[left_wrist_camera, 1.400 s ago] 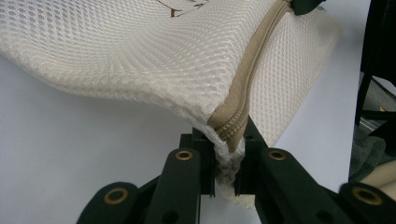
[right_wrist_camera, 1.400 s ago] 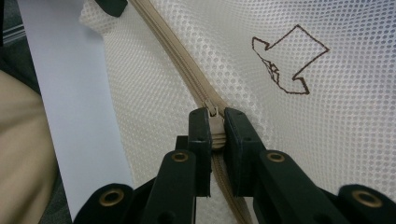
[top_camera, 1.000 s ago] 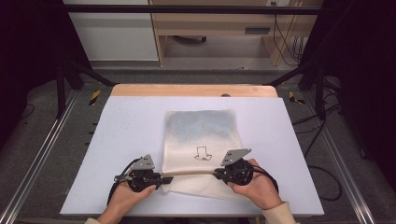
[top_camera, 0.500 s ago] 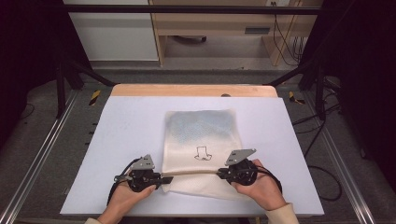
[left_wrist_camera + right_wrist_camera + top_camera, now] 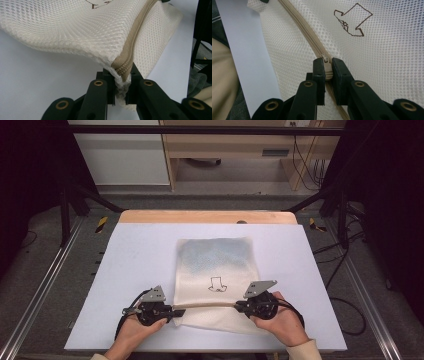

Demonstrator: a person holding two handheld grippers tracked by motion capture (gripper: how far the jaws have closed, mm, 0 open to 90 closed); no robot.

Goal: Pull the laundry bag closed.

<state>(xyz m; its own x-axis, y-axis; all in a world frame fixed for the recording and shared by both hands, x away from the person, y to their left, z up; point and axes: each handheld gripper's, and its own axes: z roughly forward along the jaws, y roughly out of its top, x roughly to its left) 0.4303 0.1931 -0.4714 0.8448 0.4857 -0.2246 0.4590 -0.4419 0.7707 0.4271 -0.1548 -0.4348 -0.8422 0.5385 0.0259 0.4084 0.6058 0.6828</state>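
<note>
A cream mesh laundry bag with a small brown printed mark lies flat in the middle of the white table. A tan zipper runs across its near end. My left gripper is shut on the bag's left zipper end, lifting the mesh slightly. My right gripper is shut on the zipper pull near the right side of the zipper line. The zipper strip stretches taut between the two grippers. The printed mark sits just beyond the right jaws.
The white table top has bare room left, right and beyond the bag. A wooden strip edges the far side. Metal rails flank the table, and cables lie on the floor at right.
The right gripper has edged slightly to the right along the zipper line. The left gripper has stayed where it was.
</note>
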